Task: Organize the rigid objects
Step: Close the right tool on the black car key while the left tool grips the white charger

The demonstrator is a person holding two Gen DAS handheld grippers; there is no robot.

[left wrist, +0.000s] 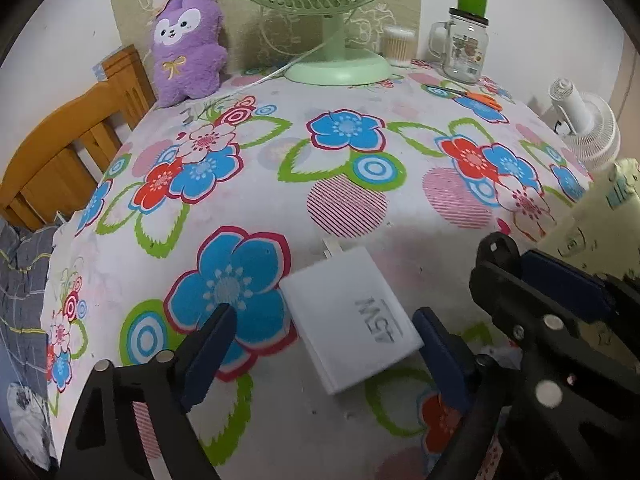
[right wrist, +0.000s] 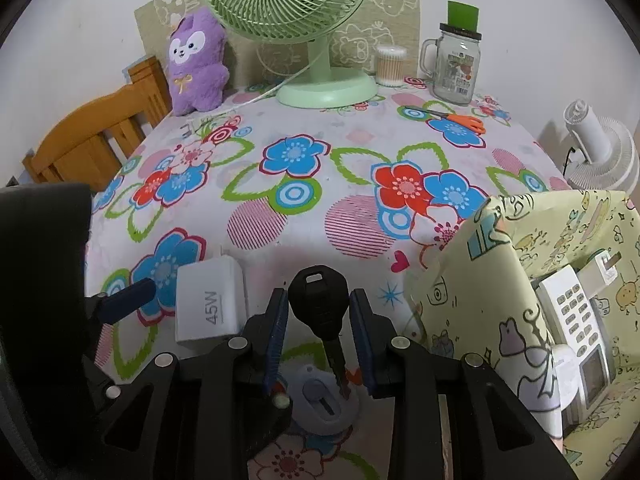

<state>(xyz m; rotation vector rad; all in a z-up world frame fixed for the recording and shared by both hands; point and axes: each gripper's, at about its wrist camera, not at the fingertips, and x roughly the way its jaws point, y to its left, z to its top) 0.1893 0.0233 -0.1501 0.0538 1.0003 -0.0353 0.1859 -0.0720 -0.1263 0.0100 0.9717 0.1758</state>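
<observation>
Two items are left on the table; at nine o'clock the 45W charger (right wrist: 210, 306) is straddled by the spread left gripper (left wrist: 324, 332); the key (right wrist: 320, 304) is bracketed, ungripped, by the right gripper (right wrist: 319, 334); at three o'clock the box (right wrist: 496, 280) is part-filled.

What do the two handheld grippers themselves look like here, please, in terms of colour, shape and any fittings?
Both match. The left gripper and the right gripper have matte black, angular frames with triangular cut-outs, studded with round silver bolt heads at the joints. Each carries two flat, narrow fingers faced with dark blue pads. No cables, printed markings, sleeves or hands are visible in either wrist view.
</observation>
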